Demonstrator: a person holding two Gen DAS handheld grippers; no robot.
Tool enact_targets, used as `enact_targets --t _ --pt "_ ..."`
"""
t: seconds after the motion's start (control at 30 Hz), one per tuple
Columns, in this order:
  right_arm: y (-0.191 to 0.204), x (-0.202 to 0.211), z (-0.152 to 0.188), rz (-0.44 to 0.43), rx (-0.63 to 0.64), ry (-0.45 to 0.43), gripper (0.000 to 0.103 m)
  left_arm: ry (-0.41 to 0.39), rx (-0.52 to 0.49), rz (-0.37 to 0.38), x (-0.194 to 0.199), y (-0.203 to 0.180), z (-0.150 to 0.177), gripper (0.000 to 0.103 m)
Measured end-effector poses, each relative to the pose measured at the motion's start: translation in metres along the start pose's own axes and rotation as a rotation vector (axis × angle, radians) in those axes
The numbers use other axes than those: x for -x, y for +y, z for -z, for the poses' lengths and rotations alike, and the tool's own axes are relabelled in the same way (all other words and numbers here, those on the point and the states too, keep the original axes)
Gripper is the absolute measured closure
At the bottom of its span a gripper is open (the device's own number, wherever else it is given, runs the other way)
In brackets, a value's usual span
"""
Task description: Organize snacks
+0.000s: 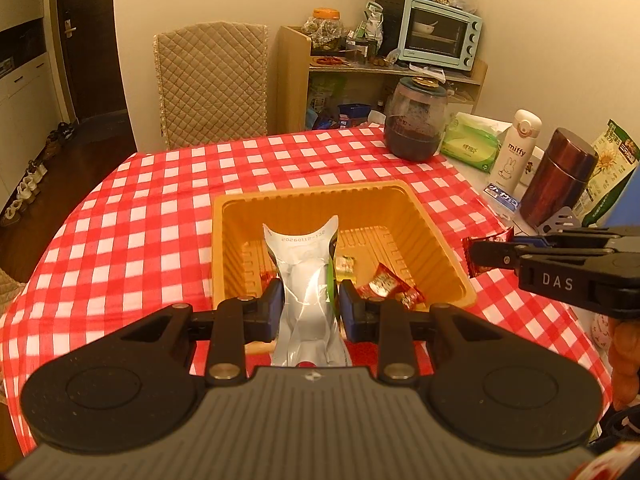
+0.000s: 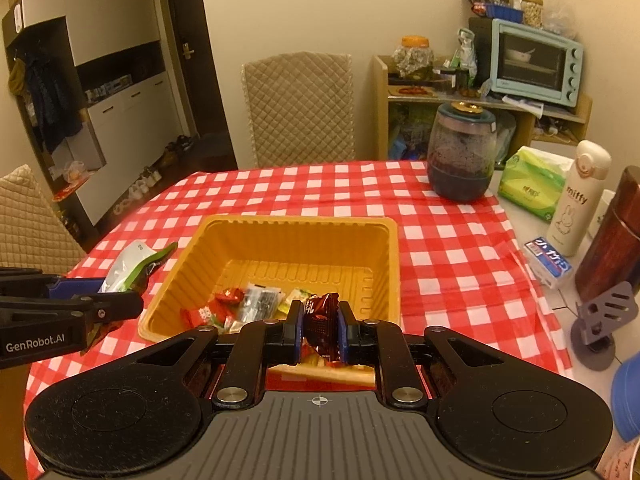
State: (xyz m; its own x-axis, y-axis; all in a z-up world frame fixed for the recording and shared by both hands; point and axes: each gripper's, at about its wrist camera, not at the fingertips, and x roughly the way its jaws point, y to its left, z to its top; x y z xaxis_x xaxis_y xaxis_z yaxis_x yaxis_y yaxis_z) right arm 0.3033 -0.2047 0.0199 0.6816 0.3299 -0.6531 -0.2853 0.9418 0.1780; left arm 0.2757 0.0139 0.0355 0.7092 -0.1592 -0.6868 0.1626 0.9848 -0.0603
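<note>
An orange plastic tray [image 1: 432, 224] [image 2: 394, 264] sits on the red-and-white checked tablecloth, holding several small wrapped snacks [image 1: 384, 284] [image 2: 256, 300]. My left gripper [image 1: 310, 300] is shut on a silver-and-green snack pouch [image 1: 306, 264], held over the tray's near edge. The same pouch [image 2: 128, 264] shows at the left of the right wrist view. My right gripper [image 2: 319, 326] is shut on a dark red-brown snack packet [image 2: 320, 316] above the tray's near rim. In the left wrist view that packet [image 1: 486, 246] hangs just right of the tray.
A dark glass jar [image 1: 416, 120] [image 2: 460, 152], a green tissue pack [image 2: 532, 184], a white miffy bottle [image 2: 576, 200], a brown flask [image 1: 560, 176] and a small blue box [image 2: 548, 264] stand at the table's right. A quilted chair [image 2: 298, 108] and cluttered shelf with oven [image 2: 536, 60] are behind.
</note>
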Motion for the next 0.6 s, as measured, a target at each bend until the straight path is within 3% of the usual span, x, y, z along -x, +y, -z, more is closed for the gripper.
enact_targets --t 0.6 --pt "-0.005 -0.061 -0.039 -0.041 0.013 0.076 0.086 0.072 -0.018 0.018 -0.056 0.011 -0.036 0.076"
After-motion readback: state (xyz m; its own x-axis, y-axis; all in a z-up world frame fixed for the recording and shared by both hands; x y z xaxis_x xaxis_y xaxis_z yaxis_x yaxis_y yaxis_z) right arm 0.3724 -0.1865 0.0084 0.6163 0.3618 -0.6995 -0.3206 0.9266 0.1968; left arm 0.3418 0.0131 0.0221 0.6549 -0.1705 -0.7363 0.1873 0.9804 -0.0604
